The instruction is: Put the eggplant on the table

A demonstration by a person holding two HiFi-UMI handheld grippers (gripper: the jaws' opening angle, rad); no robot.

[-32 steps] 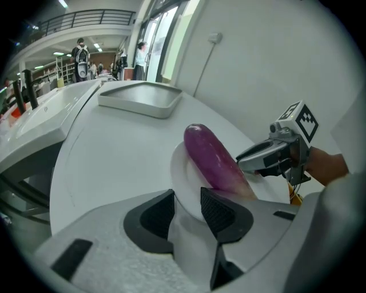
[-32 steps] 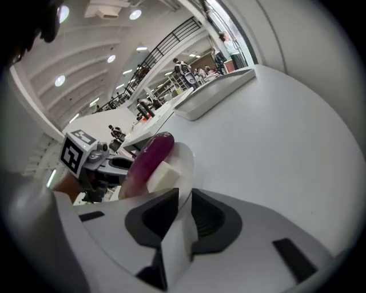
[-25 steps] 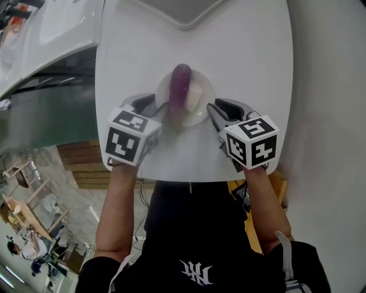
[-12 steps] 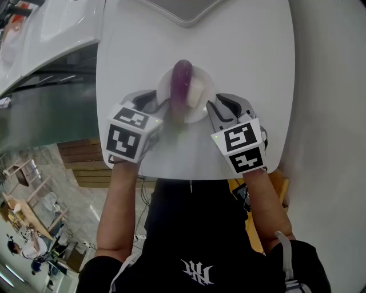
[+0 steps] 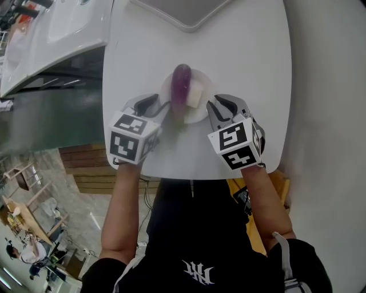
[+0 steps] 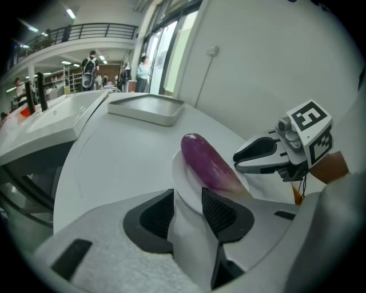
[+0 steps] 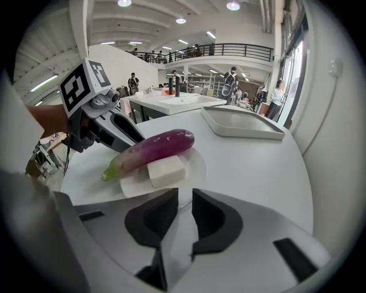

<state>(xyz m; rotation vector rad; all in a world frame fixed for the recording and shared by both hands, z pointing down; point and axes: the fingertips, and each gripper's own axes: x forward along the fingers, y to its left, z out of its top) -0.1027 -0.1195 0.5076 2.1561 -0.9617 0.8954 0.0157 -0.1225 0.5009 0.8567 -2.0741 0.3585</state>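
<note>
At the near edge of the tabletop [image 5: 240,51], a person holds a pair of tongs in each hand on either side of a small white plate [image 5: 197,113]. The one clear change over the past second is on the right. The right tongs [image 5: 220,109] have rolled about their own line, so their marker cube now shows different faces. They sit just beside the plate's near right rim, as they did before. The left tongs [image 5: 153,106] have hardly shifted at the near left rim.

The right tongs' jaws are closing, with a narrow gap left between the pads. Only bare tabletop and the plate's rim show through that gap, so they pinch nothing. The left tongs' jaws stand a little apart. The plate's near rim shows in the gap, but the pads do not appear to press on it.

On the plate, the purple eggplant [image 5: 180,86] lies where it did before. Its green stem end points toward the person, and a white block [image 5: 195,94] touches its right side. A shallow tray [image 5: 189,11] sits at the tabletop's far edge.

Neither pair has hold of the eggplant, so the lift off the plate looks not yet begun. The roll reads as the right tongs lining up for it.
</note>
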